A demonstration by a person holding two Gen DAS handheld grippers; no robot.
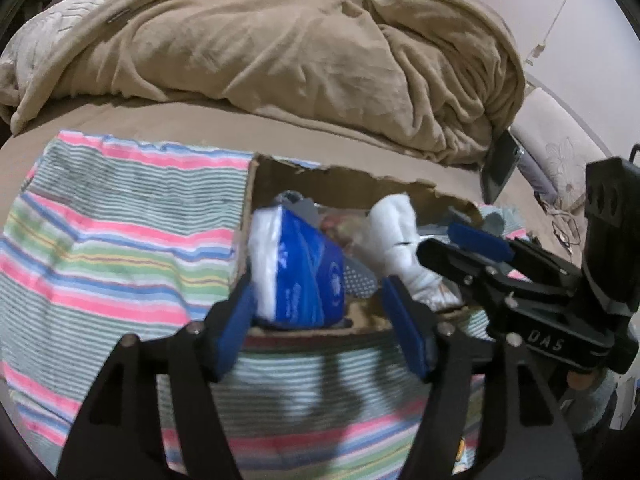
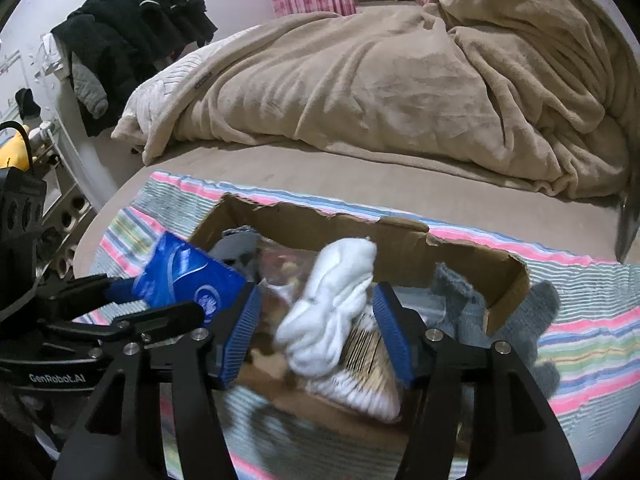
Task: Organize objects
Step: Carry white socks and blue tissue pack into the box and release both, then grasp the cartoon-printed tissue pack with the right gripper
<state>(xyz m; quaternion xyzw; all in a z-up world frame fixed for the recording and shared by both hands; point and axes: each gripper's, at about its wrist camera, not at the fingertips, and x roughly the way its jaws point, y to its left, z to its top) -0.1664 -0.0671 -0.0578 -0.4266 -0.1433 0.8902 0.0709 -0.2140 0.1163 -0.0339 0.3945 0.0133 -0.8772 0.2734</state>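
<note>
Left wrist view gives us one cardboard box [image 1: 400, 188] with a torn rim, sitting on one striped cloth [image 1: 120, 240] spread over the bed [image 1: 200, 120]. Inside it stand one blue-and-white packet [image 1: 300, 272], one bundle of white socks [image 1: 400, 248] and some grey fabric; the rest is too blurred to count. One rumpled tan blanket [image 1: 280, 48] fills the bed behind, and a dark phone [image 1: 500, 168] leans by a pillow. Left tongs [image 1: 320, 320] stand parted, the packet between the blue pads but not squeezed, leaning against the left-hand pad. Right wrist view shows the right tongs [image 2: 316, 328] also apart, the white socks loose between them, pads clear on both sides. Box's near wall sits just ahead of both tongs. Black clothes [image 2: 132, 32] hang on the far wall.
</note>
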